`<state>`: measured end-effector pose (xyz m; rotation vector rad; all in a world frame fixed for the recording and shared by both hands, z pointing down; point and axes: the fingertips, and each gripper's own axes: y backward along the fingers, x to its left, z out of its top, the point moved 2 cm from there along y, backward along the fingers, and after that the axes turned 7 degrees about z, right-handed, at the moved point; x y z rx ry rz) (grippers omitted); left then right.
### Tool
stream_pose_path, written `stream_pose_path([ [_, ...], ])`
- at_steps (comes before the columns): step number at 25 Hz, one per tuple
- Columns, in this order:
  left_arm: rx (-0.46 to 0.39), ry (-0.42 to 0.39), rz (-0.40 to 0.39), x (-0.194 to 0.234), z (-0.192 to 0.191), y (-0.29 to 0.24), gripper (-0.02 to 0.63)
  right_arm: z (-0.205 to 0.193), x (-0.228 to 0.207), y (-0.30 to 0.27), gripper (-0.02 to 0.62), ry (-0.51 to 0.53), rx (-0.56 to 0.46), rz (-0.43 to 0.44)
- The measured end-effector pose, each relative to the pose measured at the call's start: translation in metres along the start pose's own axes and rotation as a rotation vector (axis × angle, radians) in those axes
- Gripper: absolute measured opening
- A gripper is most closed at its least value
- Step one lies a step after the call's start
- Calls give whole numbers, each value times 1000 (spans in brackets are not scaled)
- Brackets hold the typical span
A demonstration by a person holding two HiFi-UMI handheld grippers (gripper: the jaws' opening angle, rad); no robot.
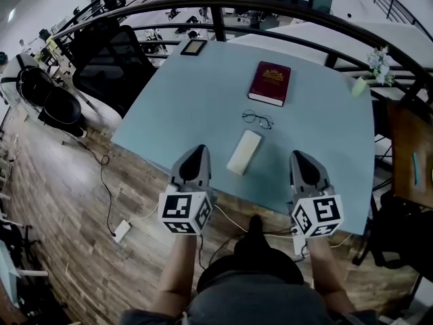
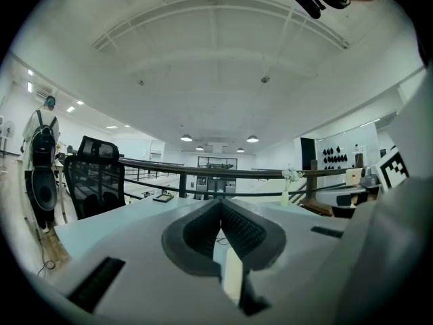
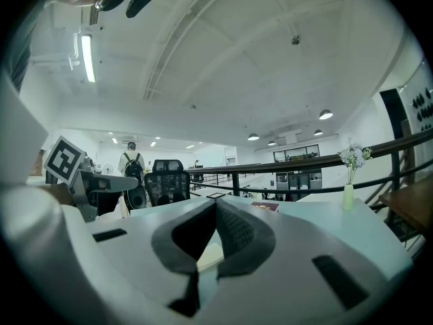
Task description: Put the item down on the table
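Lying by the table (image 1: 203, 93) near edge, case (image 1: 243, 152) points away from you, just right of your left gripper (image 1: 196, 150), right gripper (image 1: 302, 156) farther; both pairs of jaws together, empty.

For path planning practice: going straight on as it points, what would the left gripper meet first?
Probably the railing beyond the table; left gripper looks level, above the tablet, though depth is unclear.

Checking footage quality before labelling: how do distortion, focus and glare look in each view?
Head view: fisheye bows the railing into an arc, table evenly lit, book sharp. Left gripper view: dark rounded corners, left hand-held gripper soft up close. Right gripper view: strip light glares at upper left.
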<state>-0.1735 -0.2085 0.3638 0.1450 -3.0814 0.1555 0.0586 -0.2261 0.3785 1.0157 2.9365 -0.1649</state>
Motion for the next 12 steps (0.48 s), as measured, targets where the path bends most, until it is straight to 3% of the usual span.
stream_pose_path([
  [12,-12,12,14,0,1,-5,8,-1,-6,-5,3,2,0,14],
])
